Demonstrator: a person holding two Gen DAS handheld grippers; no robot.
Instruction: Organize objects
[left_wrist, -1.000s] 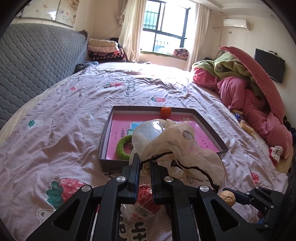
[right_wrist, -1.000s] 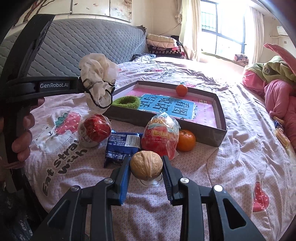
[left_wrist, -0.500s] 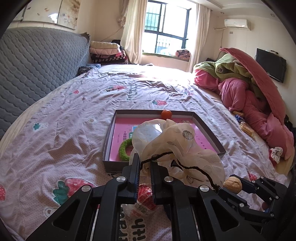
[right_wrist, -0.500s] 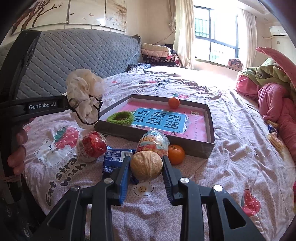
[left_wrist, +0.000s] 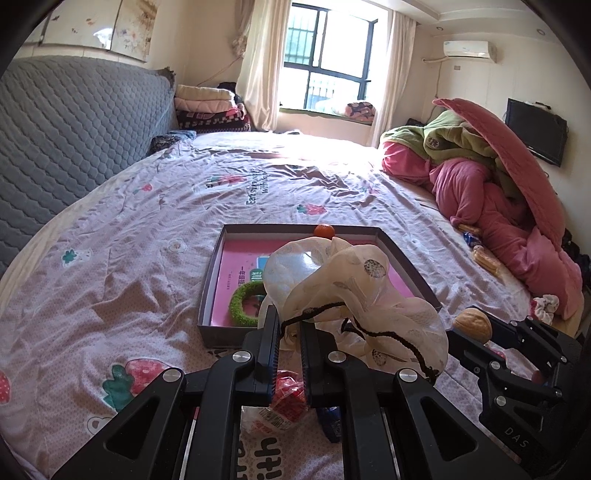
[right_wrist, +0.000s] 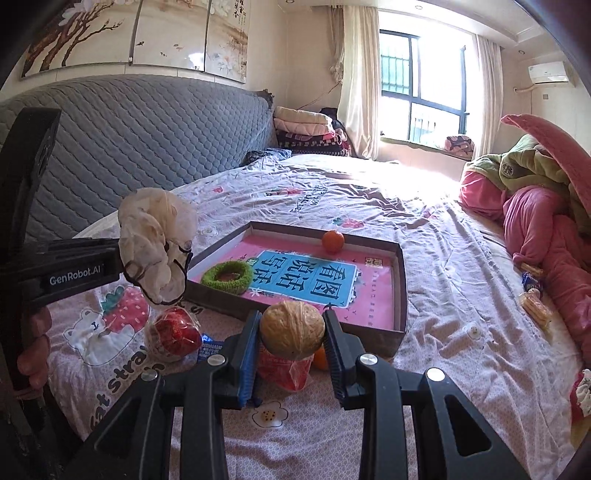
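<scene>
Sunlit bedding fills the left wrist view, where the left gripper (left_wrist: 288, 332) is clamped on a sheer cream scrunchie (left_wrist: 354, 291), held above the shallow box (left_wrist: 410, 266) presumably for dropping in. From the right wrist view, the right gripper (right_wrist: 291, 332) pinches a walnut (right_wrist: 291, 328) raised before that box, which already holds a green hair tie (right_wrist: 226, 277) and a tangerine (right_wrist: 332, 241).

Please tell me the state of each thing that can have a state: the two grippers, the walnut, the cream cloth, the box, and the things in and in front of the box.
Left gripper: jaws shut on the cream cloth.
Cream cloth: held, hanging crumpled.
Right gripper: jaws shut on the walnut.
Walnut: held above the bed.
Box: open, no lid.
Green ring: lying in the box.
Small orange: resting in the box, at its far wall.
Red wrapped snack: lying on the bed, outside the box.
</scene>
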